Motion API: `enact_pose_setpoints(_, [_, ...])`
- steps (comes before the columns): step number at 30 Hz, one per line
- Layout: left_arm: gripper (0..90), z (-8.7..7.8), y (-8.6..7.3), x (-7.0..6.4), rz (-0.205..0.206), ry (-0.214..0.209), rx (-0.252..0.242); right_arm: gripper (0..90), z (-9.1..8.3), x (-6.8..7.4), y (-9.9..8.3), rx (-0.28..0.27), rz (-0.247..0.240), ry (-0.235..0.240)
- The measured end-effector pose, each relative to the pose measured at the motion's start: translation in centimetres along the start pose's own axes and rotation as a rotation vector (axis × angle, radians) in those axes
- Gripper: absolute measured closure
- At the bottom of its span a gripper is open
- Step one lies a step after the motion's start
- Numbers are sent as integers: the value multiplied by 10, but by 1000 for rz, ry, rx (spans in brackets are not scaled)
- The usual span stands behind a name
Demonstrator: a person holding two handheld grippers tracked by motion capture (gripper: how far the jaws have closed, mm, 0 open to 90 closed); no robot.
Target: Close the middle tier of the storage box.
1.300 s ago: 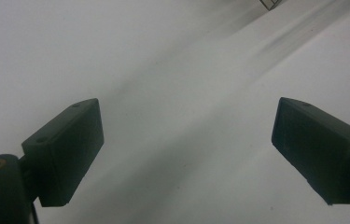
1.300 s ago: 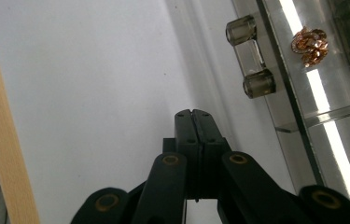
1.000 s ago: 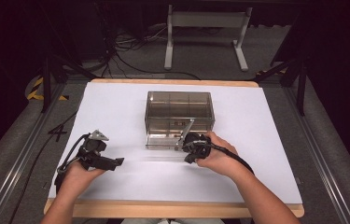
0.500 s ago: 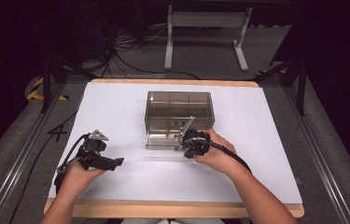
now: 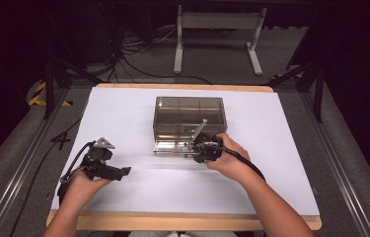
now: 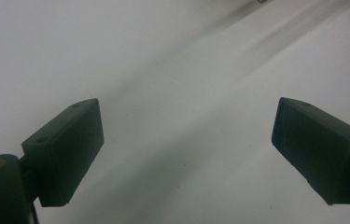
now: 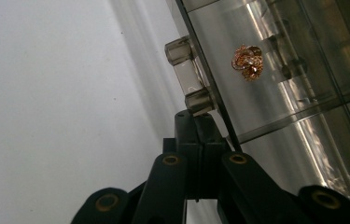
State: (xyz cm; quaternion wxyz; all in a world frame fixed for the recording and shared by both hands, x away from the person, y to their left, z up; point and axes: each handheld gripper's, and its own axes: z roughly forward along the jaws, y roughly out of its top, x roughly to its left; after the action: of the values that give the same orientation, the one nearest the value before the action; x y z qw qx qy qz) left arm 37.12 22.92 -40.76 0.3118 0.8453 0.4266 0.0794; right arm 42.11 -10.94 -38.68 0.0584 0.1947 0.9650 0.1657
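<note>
A smoky see-through box (image 5: 188, 118) stands mid-table, with its clear drawer (image 5: 171, 147) drawn out toward me. My right gripper (image 5: 198, 149) is at the drawer's front. In the right gripper view its jaws (image 7: 196, 122) are shut flat together, tips touching the near post of the drawer's clear handle (image 7: 185, 74); nothing shows between them. A small gold ornament (image 7: 247, 61) lies inside behind the clear wall. My left gripper (image 5: 123, 172) rests low at the table's front left. It is open (image 6: 186, 154) over bare white paper with nothing between its pads.
White paper (image 5: 123, 113) covers the wooden tabletop (image 5: 182, 221). Metal rails (image 5: 19, 168) run along both sides. Cables and a white stand (image 5: 217, 29) lie on the floor beyond the far edge.
</note>
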Motion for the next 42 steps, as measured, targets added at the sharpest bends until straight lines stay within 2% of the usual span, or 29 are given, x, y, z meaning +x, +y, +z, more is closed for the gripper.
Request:
enact_pose_setpoints(18, [98,-1,0,1,5,5,1,900,-6,-11,3,-45,9,-62])
enact_pose_setpoints(25, [98,-1,0,1,7,4,1,900,-7,-15,3,-69,38,-87])
enact_pose_setpoints(42, [97,-1,0,1,8,6,1,900,-5,-25,3,-105,59,-139])
